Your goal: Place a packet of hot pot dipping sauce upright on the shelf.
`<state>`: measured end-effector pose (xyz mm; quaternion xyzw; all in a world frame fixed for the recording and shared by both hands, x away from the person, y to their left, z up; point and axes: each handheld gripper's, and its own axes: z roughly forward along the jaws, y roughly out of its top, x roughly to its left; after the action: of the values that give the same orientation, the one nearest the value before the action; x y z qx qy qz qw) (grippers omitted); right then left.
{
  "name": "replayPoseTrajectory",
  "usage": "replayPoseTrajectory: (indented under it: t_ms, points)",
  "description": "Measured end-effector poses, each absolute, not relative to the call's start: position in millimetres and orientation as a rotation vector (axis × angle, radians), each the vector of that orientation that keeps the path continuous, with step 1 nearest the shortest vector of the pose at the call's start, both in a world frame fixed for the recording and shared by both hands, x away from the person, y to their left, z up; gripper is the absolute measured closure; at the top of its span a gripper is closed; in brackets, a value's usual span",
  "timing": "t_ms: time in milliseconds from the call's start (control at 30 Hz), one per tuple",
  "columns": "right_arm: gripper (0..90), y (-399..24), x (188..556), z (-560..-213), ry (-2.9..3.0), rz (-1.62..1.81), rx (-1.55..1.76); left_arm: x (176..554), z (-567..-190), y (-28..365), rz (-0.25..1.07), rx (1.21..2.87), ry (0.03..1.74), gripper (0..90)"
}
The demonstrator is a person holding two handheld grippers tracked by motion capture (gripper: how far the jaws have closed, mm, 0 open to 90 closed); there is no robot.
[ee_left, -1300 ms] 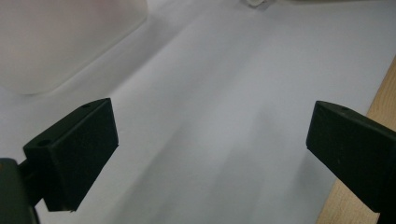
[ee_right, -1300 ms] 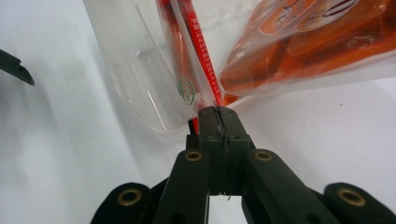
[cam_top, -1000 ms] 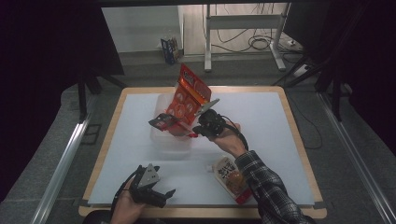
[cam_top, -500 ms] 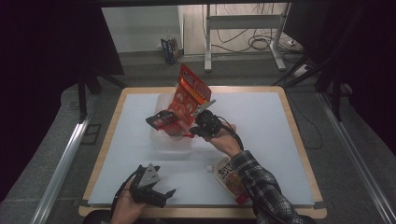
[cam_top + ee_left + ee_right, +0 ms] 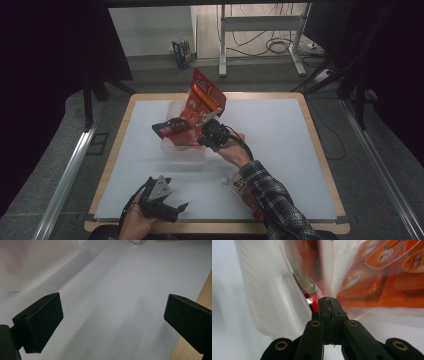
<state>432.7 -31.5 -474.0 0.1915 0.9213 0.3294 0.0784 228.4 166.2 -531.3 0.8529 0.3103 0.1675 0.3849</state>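
Lowering orange crinkly foil snack bag (image 5: pixel 205 97) into clear plastic tub (image 5: pixel 182 150) mid-table; my right gripper (image 5: pixel 202 141) pinched tight on bag's edge; left gripper (image 5: pixel 172 207) idle, jaws wide, empty; next: settle bag inside, then release.

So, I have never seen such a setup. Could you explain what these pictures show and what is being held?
A person sits at a white table with a hand-held two-jaw gripper in each hand. The high view looks down from above; the other two views come from cameras riding on each gripper. The right gripper is shut on the edge of an orange snack bag, holding it over a clear tub with a dark packet beside it. The left gripper rests open near the table's front edge, holding nothing. Another packet lies under the right forearm.
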Motion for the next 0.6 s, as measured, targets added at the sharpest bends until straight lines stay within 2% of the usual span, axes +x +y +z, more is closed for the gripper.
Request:
replayPoseTrajectory:
  t_ms: [100,200,233,300,367,467,600]
  points:
    - [85.1,-30.7,432.1,-479.2,2.753,0.977,0.572,228.3,-531.4,166.1,0.427,2.174,0.791,2.1]
    - [75.8,-34.9,433.8,-475.6,2.737,1.025,0.599,228.4,-531.5,166.2,0.426,2.176,0.789,2.1]
    - [69.4,-37.0,434.0,-472.6,2.736,1.058,0.618,228.5,-531.6,166.2,0.426,2.177,0.789,2.1]
    - [47.3,-40.4,434.5,-466.8,2.755,1.103,0.641,228.4,-531.7,166.0,0.425,2.178,0.79,2.2]
    - [32.1,-42.1,432.7,-464.3,2.764,1.076,0.645,228.4,-531.8,165.7,0.425,2.179,0.789,2.2]
    - [16.7,-45.3,426.2,-465.6,2.714,1.027,0.636,228.2,-532.1,165.1,0.423,2.182,0.787,2.2]
    - [5.8,-54.7,418.0,-472.1,2.694,0.987,0.6,228.4,-532.6,164.5,0.424,2.191,0.785,2.2]
